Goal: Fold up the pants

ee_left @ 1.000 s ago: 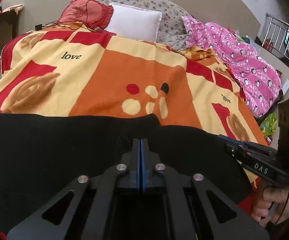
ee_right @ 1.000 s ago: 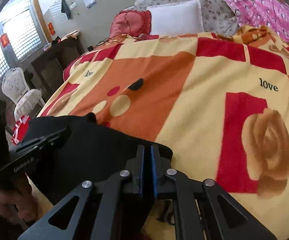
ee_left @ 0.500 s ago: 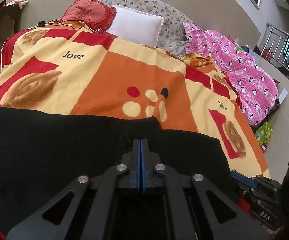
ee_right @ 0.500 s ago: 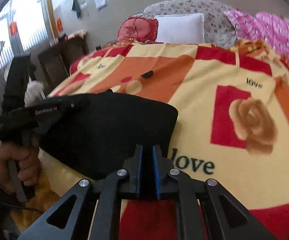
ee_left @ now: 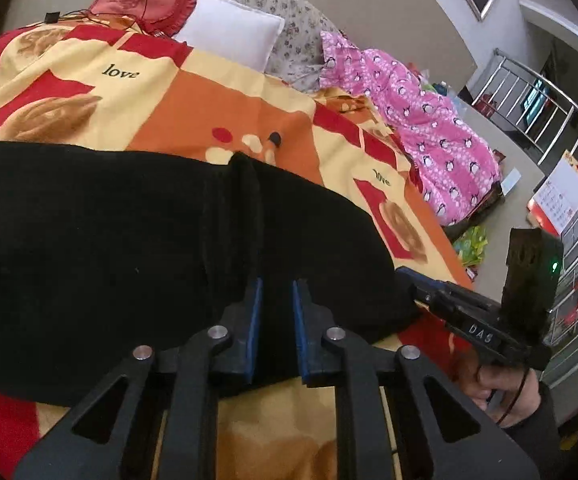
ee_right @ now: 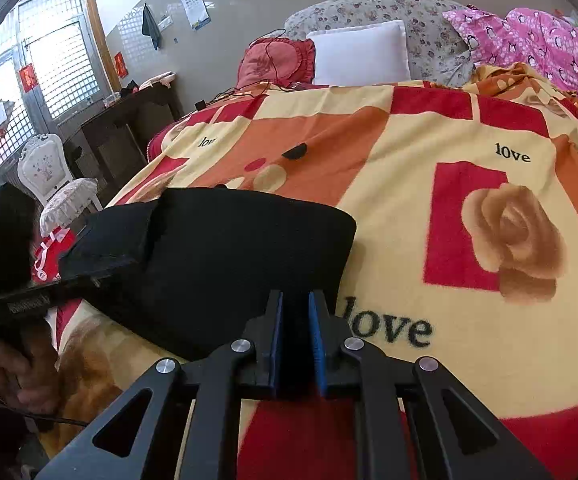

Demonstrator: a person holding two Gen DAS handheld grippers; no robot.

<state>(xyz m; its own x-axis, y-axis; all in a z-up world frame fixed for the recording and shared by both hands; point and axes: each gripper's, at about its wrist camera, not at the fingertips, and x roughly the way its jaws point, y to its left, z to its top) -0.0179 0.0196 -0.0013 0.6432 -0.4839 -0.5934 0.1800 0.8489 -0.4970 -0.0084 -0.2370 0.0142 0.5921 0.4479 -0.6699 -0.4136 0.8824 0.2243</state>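
Note:
The black pants lie folded across the near edge of the bed on a patterned blanket. In the right wrist view the pants form a dark slab at the left. My left gripper is open a little, with its jaws over the near edge of the pants, which show in the gap between them. My right gripper is open a little at the right corner of the pants, with black cloth seen in the gap. Each gripper also shows in the other's view: the right one and the left one.
A white pillow and a red cushion lie at the head of the bed. A pink penguin-print cover is heaped on the right side. A metal railing stands at the right. A white chair and a dark desk stand at the left.
Both grippers were shut on the pants earlier and have now opened a little. The pants have come down onto the blanket at the near edge of the bed.

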